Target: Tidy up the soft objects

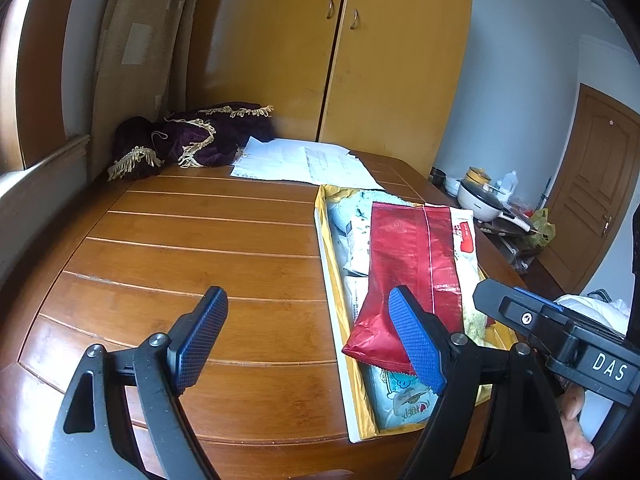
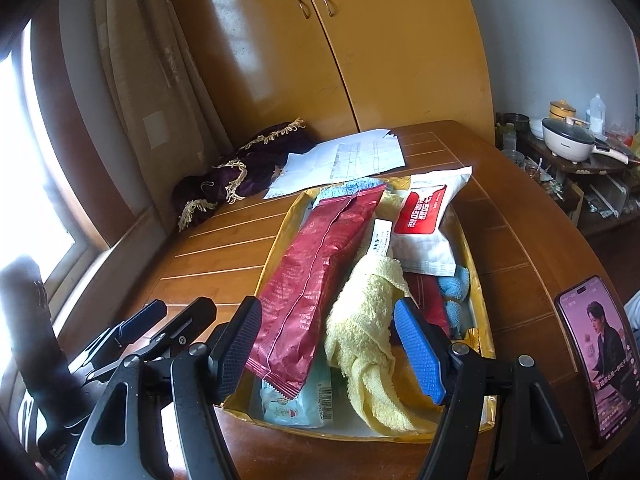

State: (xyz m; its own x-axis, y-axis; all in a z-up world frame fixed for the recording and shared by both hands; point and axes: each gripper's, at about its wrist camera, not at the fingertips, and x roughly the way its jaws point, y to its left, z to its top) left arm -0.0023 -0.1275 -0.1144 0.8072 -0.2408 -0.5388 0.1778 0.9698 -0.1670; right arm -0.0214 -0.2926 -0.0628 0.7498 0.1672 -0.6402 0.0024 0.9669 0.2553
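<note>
A shallow yellow-walled box (image 1: 329, 264) (image 2: 482, 312) on the wooden table holds several soft things. On top lies a long red foil packet (image 1: 404, 264) (image 2: 316, 268). Beside it are a rolled pale yellow towel (image 2: 368, 320), a white pouch with a red label (image 2: 428, 224), a blue cloth (image 2: 454, 284) and a light blue wipes pack (image 2: 294, 404) (image 1: 404, 400). My left gripper (image 1: 316, 340) hangs open over the table at the box's left wall. My right gripper (image 2: 334, 348) is open above the box's near end, over the towel and packet, holding nothing.
A dark purple fringed cloth (image 1: 192, 138) (image 2: 240, 176) and white papers (image 1: 304, 164) (image 2: 344, 160) lie at the table's far side before a yellow wardrobe (image 1: 360, 48). A lit phone (image 2: 600, 356) stands at the right table edge. A side shelf with cookware (image 2: 568, 140) stands beyond.
</note>
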